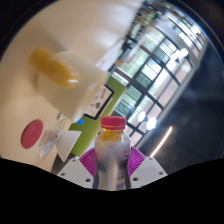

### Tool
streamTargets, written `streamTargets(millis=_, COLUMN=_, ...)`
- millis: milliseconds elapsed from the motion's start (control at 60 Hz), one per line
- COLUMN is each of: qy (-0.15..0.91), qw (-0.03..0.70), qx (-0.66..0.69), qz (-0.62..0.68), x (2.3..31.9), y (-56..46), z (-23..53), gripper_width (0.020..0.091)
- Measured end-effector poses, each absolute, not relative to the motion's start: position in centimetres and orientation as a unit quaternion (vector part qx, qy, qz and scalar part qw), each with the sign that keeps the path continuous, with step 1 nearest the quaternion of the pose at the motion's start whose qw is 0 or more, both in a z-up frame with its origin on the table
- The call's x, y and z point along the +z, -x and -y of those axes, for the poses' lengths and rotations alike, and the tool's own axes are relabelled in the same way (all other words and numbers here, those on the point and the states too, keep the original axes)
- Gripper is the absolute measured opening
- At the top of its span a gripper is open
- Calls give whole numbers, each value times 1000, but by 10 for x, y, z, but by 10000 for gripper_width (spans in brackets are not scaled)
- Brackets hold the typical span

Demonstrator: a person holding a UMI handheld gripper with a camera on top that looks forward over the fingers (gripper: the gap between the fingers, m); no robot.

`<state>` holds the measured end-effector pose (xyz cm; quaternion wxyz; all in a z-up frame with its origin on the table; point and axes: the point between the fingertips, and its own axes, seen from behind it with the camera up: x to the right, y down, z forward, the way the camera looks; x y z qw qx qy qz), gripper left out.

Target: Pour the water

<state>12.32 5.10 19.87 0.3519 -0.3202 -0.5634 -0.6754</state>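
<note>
Gripper [112, 168]: it reaches forward from below, with both fingers framing a bottle; the purple pads [89, 160] show at either side of the bottle's body.
Finger state: clamped on the bottle, since the pads sit flush against its left and right sides with no gap to be seen.
Bottle [112, 155]: clear plastic, upright between the fingers, its body pale and see-through; whether it holds water and how much cannot be told.
Cap [113, 123]: pink to magenta, sitting on the bottle's neck, with a yellowish band just under it.
Cup [54, 70]: a blurred translucent vessel with an orange-yellow tint, beyond the fingers and to the left of the bottle, well apart from it; it appears tilted, and its exact kind cannot be told.
Red disc [32, 133]: a round red thing lying flat on the pale surface, left of the bottle and nearer than the cup.
Table [25, 100]: a pale cream surface that bears the cup and the red disc.
Green and white panel [100, 100]: a lime-green strip beside a white sheet, just beyond the bottle's cap.
Window [165, 70]: a dark-framed grid of bright panes, beyond the bottle to the right.
</note>
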Motion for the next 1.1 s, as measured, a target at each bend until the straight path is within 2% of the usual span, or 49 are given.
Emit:
streamTargets(millis=50, qy=371, qw=414, qx=-658, qz=507, x=215, y=-133, z=-25, gripper_width=352)
streamTargets(millis=67, qy=396, qw=434, qx=-645, qz=489, x=213, y=-142, z=-47, gripper_width=357)
streamTargets(millis=150, qy=505, qw=560, qx=-560, qz=343, x=224, y=-172, z=-26, gripper_width=367)
streamTargets(millis=183, qy=543, qw=602, qx=-506, qz=296, x=232, y=-176, z=-48, gripper_width=365)
streamTargets(millis=283, qy=631, qw=696, qx=-322, qz=119, x=206, y=-201, z=-56, gripper_width=366)
streamTargets(millis=317, qy=645, qw=720, qx=-251, qz=56, x=185, y=-205, z=-36, gripper_width=365)
streamTargets(millis=400, qy=694, qw=712, qx=-105, qz=-29, x=157, y=-210, z=-66, gripper_width=366)
streamTargets(millis=450, qy=699, qw=710, qx=-68, qz=-52, x=138, y=-213, z=-73, gripper_width=365)
streamTargets(millis=483, qy=697, qw=712, qx=-51, qz=-67, x=116, y=-204, z=-84, gripper_width=365)
streamTargets(millis=633, qy=718, qw=690, qx=-73, qz=-56, x=90, y=-225, z=-90, gripper_width=371)
streamTargets(millis=867, qy=715, qw=694, qx=-63, qz=-50, x=91, y=-227, z=-84, gripper_width=368)
streamTargets(millis=933, qy=715, qw=694, qx=-63, qz=-51, x=92, y=-227, z=-83, gripper_width=387)
streamTargets(millis=1000, qy=714, qw=696, qx=-61, qz=-51, x=93, y=-227, z=-83, gripper_width=426)
streamTargets(millis=1100, qy=714, qw=696, qx=-63, qz=-40, x=93, y=-225, z=-82, gripper_width=542)
